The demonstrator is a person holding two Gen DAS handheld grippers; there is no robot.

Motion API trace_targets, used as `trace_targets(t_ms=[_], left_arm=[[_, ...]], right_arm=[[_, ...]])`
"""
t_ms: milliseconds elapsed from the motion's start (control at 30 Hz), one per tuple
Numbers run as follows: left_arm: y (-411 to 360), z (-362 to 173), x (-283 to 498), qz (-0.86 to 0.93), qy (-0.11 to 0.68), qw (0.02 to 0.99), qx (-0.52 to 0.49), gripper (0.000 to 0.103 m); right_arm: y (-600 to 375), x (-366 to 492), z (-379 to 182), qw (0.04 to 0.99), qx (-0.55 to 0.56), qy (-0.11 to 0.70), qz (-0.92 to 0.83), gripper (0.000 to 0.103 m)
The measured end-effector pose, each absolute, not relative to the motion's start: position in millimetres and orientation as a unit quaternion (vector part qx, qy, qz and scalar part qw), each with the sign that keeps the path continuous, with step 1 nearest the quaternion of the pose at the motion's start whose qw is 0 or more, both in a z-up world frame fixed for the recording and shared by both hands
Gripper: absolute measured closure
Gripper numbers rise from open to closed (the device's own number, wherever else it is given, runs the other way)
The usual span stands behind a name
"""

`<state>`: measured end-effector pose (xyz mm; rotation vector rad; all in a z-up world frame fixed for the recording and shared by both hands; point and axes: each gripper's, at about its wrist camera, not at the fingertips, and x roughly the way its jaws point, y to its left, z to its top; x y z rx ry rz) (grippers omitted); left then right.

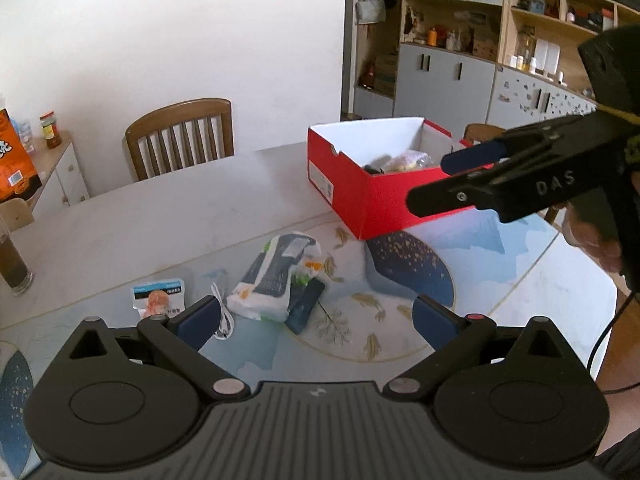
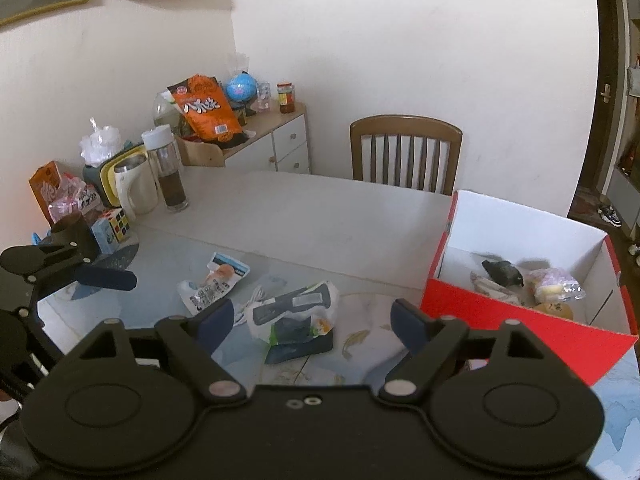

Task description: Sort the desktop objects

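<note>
A dark flat rectangular object (image 1: pixel 307 309) is lying half-hidden under the white plastic-wrapped packet (image 1: pixel 272 276); contents of the red cardboard box (image 2: pixel 520 320) are blurring together, unidentifiable.

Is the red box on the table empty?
No, the right wrist view shows the red box already holding several things, among them a dark object and a wrapped snack.
</note>
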<state>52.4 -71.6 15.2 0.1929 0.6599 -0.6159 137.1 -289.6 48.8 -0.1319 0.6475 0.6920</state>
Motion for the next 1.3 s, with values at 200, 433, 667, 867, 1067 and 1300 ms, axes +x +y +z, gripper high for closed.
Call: trace_targets(t_ms=[200,433,667,867,1067,1300], left_arm=[[-71.0,-2.8,49.6,-0.302,0.331,0.890,0.087,0.000],[-75.9,-33.8,43.7,-0.312,0.358,0.874,0.101,0.000],[-80.3,-63.0,40.1,-0.329,0.384,0.856,0.108,0.000],[-79.0,-79.5,43.5,-0.337,0.390,0.851,0.105,0.000],[-75.2,-91.1,44.7,-0.341,0.388,0.851,0.100,0.001],[-72.2,-100.1,46.7,-0.337,0.368,0.860,0.102,0.001]], right_arm=[[-277.5,138.9,41.0,0.884,-0.077,0.317,0.334,0.017],[-261.7,146.8,26.5,0.875,-0.092,0.328,0.344,0.016],[-251.5,155.6,7.6,0.868,-0.102,0.341,0.345,0.016],[-237.3,163.2,-4.7,0.865,-0.115,0.339,0.351,0.016],[-221.0,173.2,-19.3,0.863,-0.129,0.335,0.354,0.016],[-211.9,200.2,-31.5,0.869,-0.113,0.342,0.339,0.016]])
